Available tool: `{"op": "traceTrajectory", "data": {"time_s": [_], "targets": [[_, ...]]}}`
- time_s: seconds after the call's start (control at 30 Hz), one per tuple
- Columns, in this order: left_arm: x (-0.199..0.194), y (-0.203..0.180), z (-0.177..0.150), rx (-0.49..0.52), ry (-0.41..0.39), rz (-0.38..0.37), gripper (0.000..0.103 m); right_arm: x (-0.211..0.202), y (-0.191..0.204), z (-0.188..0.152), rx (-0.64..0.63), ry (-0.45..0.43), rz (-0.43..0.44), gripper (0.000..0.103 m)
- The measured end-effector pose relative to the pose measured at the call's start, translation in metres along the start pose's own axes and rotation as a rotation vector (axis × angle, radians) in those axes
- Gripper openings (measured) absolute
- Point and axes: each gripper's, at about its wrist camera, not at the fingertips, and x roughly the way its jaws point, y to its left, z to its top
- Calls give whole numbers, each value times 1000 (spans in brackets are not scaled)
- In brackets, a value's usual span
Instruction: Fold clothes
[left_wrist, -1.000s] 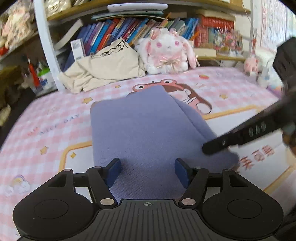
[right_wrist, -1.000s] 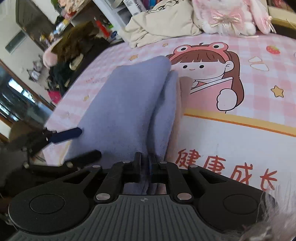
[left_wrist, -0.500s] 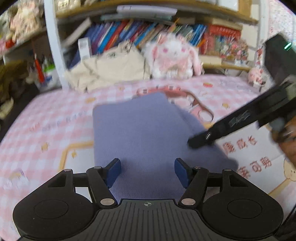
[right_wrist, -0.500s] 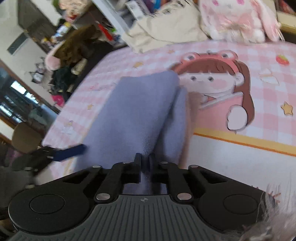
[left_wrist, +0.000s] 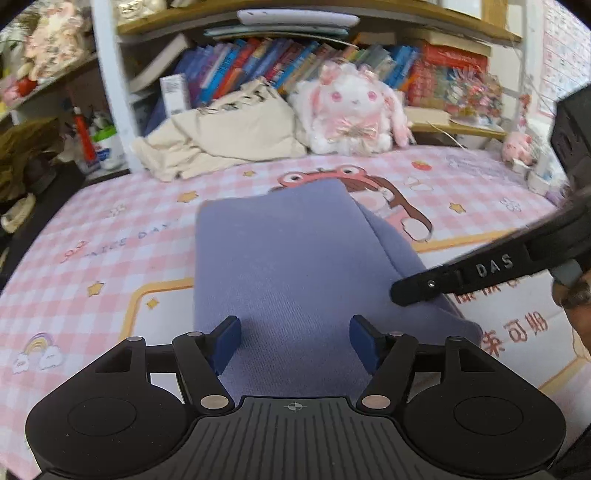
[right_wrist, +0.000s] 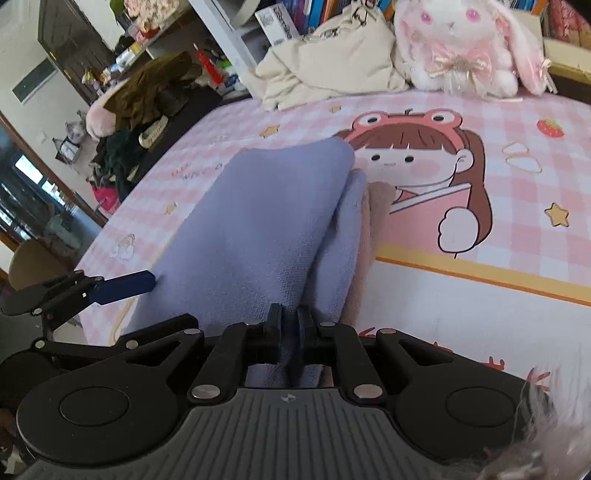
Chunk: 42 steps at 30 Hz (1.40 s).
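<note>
A folded lavender garment (left_wrist: 288, 258) lies on the pink checked cartoon bedsheet (left_wrist: 110, 240). My left gripper (left_wrist: 295, 341) is open, its blue pads straddling the garment's near edge without gripping it. My right gripper (right_wrist: 290, 325) is shut on the garment's near right edge (right_wrist: 266, 229), with cloth pinched between its pads. A beige-pink layer (right_wrist: 373, 206) shows under the garment's right side. The right gripper's finger (left_wrist: 461, 275) reaches in from the right in the left wrist view. The left gripper's blue finger (right_wrist: 122, 286) shows at the left in the right wrist view.
A cream garment (left_wrist: 229, 136) and a white-pink plush rabbit (left_wrist: 351, 110) sit at the back of the bed below a bookshelf (left_wrist: 295, 59). Dark clothes and clutter (right_wrist: 147, 99) are piled off the bed's left side.
The right gripper, still pinching the cloth, rose off the garment's edge, then came back down toward it. The left gripper stayed open over the near edge.
</note>
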Motion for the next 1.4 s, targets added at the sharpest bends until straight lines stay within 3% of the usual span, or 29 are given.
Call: {"op": "traceTrajectory", "data": {"time_s": [0.13, 0.37, 0.53, 0.63, 0.83, 1.0, 1.23, 1.4], "targets": [[-18, 3, 0, -29, -62, 31, 69, -16, 8, -3, -22, -42, -18, 11], [-34, 7, -4, -78, -57, 57, 74, -36, 7, -15, -29, -39, -79, 18], [-41, 1, -13, -82, -32, 68, 83, -45, 7, -29, -28, -15, -124, 37], [-42, -1, -18, -83, -18, 55, 87, -52, 3, -33, 4, -16, -136, 66], [-41, 0, -23, -113, 7, 44, 87, -60, -2, -42, 61, 4, -124, 69], [-47, 2, -28, -154, 18, 48, 94, -62, -1, -43, 64, 5, -115, 71], [-59, 11, -34, -201, -9, 17, 95, -62, 2, -45, 81, 16, -83, 73], [-55, 19, -36, -233, 14, 20, 95, -58, 4, -46, 87, 32, -88, 74]]}}
